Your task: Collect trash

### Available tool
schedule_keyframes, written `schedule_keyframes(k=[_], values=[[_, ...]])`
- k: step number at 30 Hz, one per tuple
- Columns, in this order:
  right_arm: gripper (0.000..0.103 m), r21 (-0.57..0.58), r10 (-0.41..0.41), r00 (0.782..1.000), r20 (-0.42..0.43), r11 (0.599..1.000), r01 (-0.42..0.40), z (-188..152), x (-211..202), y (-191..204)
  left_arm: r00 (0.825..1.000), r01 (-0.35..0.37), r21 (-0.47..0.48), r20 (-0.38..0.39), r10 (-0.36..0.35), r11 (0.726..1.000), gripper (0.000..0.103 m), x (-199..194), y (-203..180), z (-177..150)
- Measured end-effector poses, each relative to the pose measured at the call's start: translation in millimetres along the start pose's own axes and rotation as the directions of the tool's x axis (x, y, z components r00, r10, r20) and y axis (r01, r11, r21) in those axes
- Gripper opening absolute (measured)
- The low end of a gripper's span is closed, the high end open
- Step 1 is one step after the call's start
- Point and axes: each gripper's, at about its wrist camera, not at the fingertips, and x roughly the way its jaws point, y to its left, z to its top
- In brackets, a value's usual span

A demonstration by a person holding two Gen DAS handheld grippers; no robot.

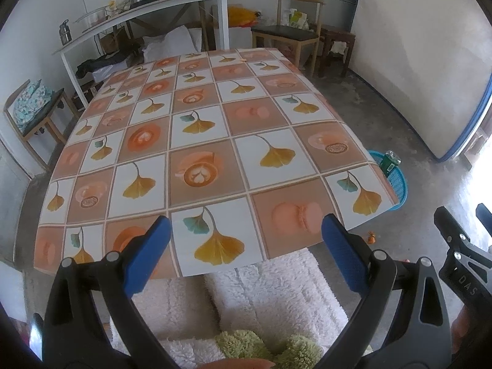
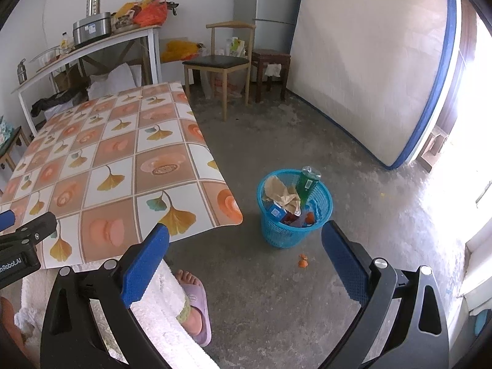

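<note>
A blue mesh trash basket [image 2: 295,230] stands on the concrete floor right of the table, holding a green bottle [image 2: 306,187], crumpled brown paper [image 2: 281,192] and other scraps. In the left wrist view only the basket's edge [image 1: 399,181] and the bottle [image 1: 390,163] show past the table corner. Small orange scraps [image 2: 303,260] lie on the floor in front of the basket. My left gripper [image 1: 246,246] hangs open over the table's near edge with nothing between its fingers. My right gripper [image 2: 246,255] is open above the floor, short of the basket.
The table [image 1: 200,141] carries a patterned cloth with nothing on it. A person's white fleece-clad legs and a foot in a purple slipper [image 2: 196,304] are below. A wooden chair [image 2: 221,61], a stool [image 2: 270,58], a white side table [image 1: 147,15] and a leaning mattress [image 2: 369,61] line the walls.
</note>
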Motion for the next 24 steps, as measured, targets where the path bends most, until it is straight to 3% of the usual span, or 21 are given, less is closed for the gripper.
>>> schedule_keyframes(k=[24], values=[[0.097, 0.054, -0.040, 0.999, 0.001, 0.998, 0.040, 5.4, 5.5, -28.7, 0.999, -0.027, 0.043, -0.025, 0.028, 0.999, 0.095, 4.4, -8.8, -2.1]])
